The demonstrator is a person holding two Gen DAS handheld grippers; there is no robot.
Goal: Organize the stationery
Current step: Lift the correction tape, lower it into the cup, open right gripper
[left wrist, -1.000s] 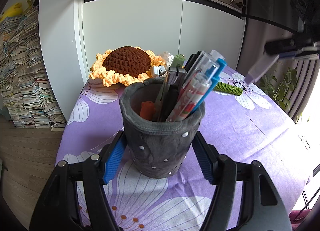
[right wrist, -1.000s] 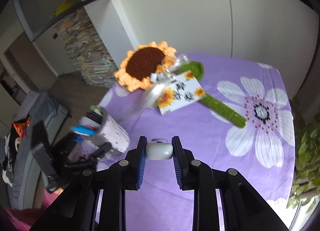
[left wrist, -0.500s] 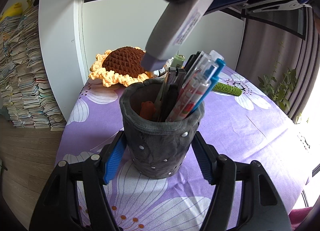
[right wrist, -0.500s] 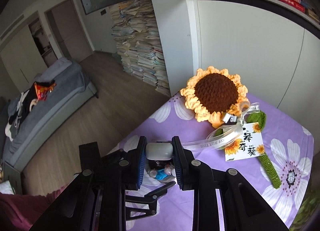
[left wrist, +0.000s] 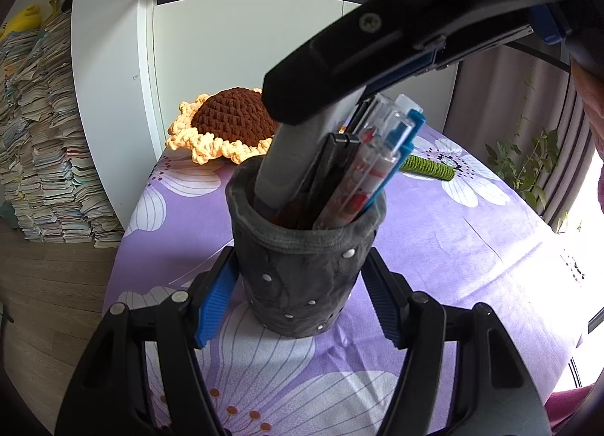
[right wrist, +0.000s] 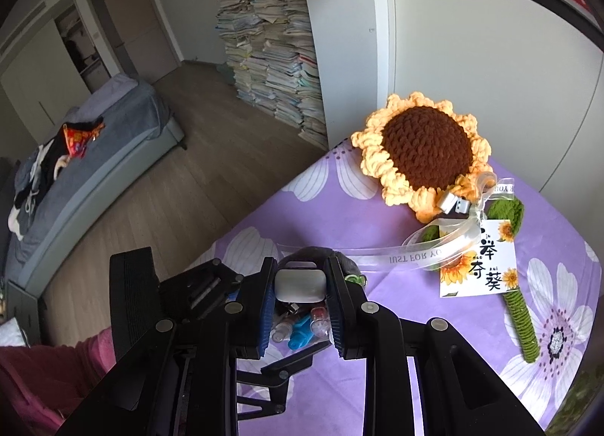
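Note:
A dark grey felt pen holder with white studs stands on the purple flowered tablecloth, holding several pens. My left gripper has its blue-padded jaws around the holder's base, touching its sides. My right gripper is shut on a grey flat stick-shaped item, which points down into the holder's mouth. In the right wrist view the pen tops show below the jaws.
A crocheted sunflower with a green stem, ribbon and a paper tag lies at the back of the table. White cupboard doors stand behind. Stacks of books rise beside the table's left edge.
My right gripper came from the far right over the holder and lowered the grey item into its mouth. My left gripper has stayed around the holder.

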